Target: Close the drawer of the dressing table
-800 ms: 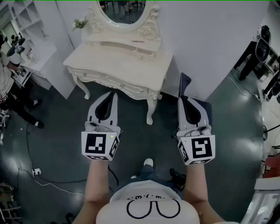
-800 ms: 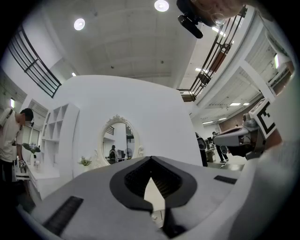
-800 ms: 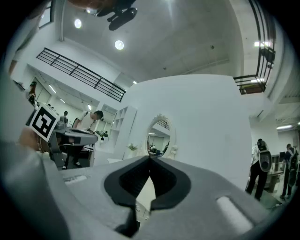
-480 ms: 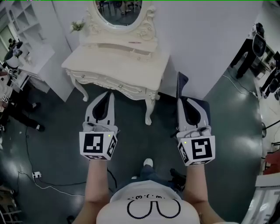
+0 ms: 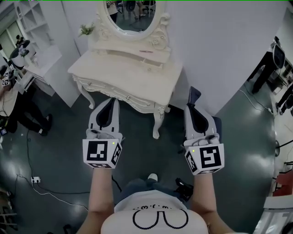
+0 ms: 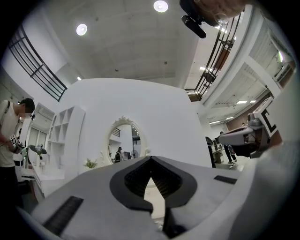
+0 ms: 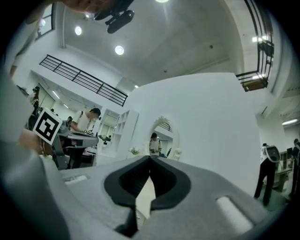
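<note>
The cream dressing table (image 5: pixel 137 77) with its oval mirror (image 5: pixel 130 13) stands against the white wall ahead. On its raised back tier a small drawer (image 5: pixel 152 58) seems to stick out a little. My left gripper (image 5: pixel 114 100) hovers just short of the table's front edge, shut and empty. My right gripper (image 5: pixel 188 109) hangs level with it off the table's right front leg (image 5: pixel 157 123), also shut with nothing in it. In the left gripper view the jaw tips (image 6: pixel 151 158) meet in front of the mirror (image 6: pixel 123 145). The right gripper view shows the tips (image 7: pixel 150 158) together too.
A white shelf unit (image 5: pixel 34 27) stands left of the table, with people (image 5: pixel 13 87) beside it. A cable and socket strip (image 5: pixel 35 179) lie on the dark floor at the left. A dark object (image 5: pixel 196 93) leans by the wall behind my right gripper. Another person (image 5: pixel 268 68) stands far right.
The dressing table has slid lower and nearer in the head view. Both grippers keep their pose side by side and stay shut.
</note>
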Action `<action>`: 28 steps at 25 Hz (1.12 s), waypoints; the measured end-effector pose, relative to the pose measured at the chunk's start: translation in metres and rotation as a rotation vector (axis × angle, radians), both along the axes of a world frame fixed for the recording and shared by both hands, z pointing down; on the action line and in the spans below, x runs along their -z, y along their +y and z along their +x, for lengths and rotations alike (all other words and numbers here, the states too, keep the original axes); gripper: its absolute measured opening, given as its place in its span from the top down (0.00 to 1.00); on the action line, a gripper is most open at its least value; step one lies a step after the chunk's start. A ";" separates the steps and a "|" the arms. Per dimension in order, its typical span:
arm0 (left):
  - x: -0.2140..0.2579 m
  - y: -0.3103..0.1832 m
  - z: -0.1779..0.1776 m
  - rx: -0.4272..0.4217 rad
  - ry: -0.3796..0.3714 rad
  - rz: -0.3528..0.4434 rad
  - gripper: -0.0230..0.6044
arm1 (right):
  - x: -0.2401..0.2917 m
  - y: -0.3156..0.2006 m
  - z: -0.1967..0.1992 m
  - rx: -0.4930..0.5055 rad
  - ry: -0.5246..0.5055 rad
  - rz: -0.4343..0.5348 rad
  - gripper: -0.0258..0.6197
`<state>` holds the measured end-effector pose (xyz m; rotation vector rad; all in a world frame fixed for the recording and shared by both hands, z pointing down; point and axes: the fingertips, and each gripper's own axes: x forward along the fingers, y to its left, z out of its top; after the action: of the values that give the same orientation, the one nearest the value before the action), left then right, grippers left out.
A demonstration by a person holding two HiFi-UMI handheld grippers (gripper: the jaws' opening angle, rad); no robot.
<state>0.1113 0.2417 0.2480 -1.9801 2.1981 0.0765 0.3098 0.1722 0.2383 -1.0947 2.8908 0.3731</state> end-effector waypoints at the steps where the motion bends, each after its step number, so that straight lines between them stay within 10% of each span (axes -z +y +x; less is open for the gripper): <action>1: -0.002 -0.005 0.001 0.000 -0.002 -0.002 0.97 | -0.002 -0.006 -0.001 0.004 0.002 -0.003 0.96; 13: -0.012 -0.057 -0.025 -0.015 -0.008 -0.017 0.97 | -0.014 -0.057 -0.037 0.025 0.022 -0.029 0.96; 28: -0.016 -0.174 -0.159 -0.150 0.004 -0.020 0.97 | -0.022 -0.147 -0.165 -0.117 0.052 -0.039 0.95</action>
<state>-0.0475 0.0675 0.2641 -2.1555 2.0572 0.0792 0.1445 0.0247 0.2601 -1.2836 2.8980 0.3555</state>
